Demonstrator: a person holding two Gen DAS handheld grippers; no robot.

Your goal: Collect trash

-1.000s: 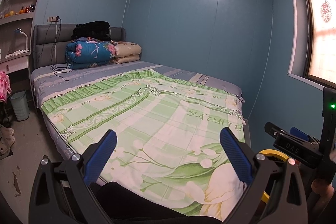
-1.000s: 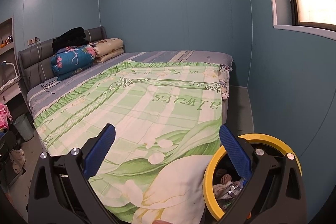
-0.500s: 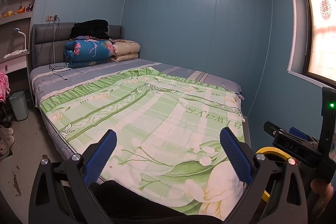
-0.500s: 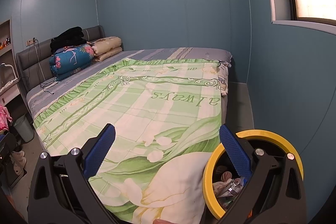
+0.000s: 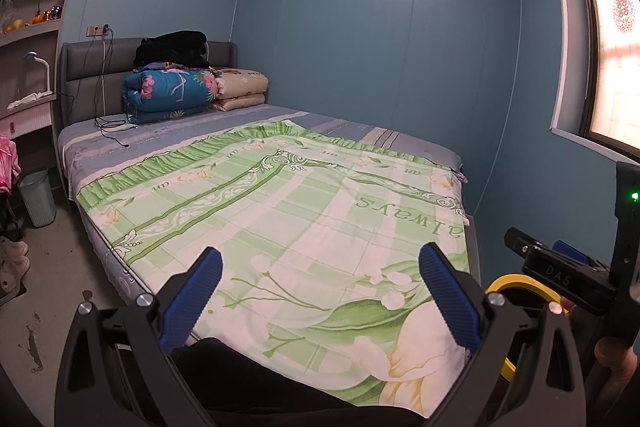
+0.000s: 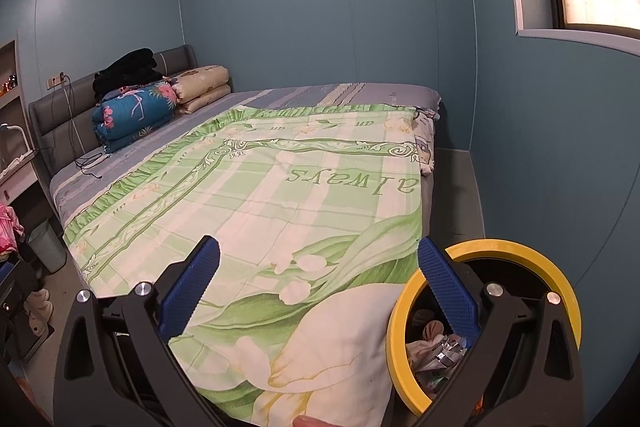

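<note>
**Both claws empty at the foot of the bed, bin close by**

The left claw (image 5: 318, 301) and the right claw (image 6: 318, 297) are held side by side at the foot of the bed (image 6: 256, 195), both pointing up its length. Each has its blue fingers spread wide with nothing between them. Held level and gaping like this, they look ready to scan and reach, not to carry.

The bin (image 6: 560, 279), with its yellow rim, sits on the floor just beside the bed's near right corner, right under the right claw. Crumpled trash (image 6: 434, 345) already lies inside it, so some collecting seems done. Keeping the bin at that corner puts it within a short drop of whatever the right claw lifts.

The green quilt (image 5: 280, 211) lies flat and shows no litter on it. A folded blanket (image 5: 170, 95) and cable (image 5: 114, 129) rest near the headboard; they do not look like trash. A second, grey basket (image 5: 38, 197) stands on the floor at the left of the bed. Any remaining trash is probably off the bed, out of these views.
</note>
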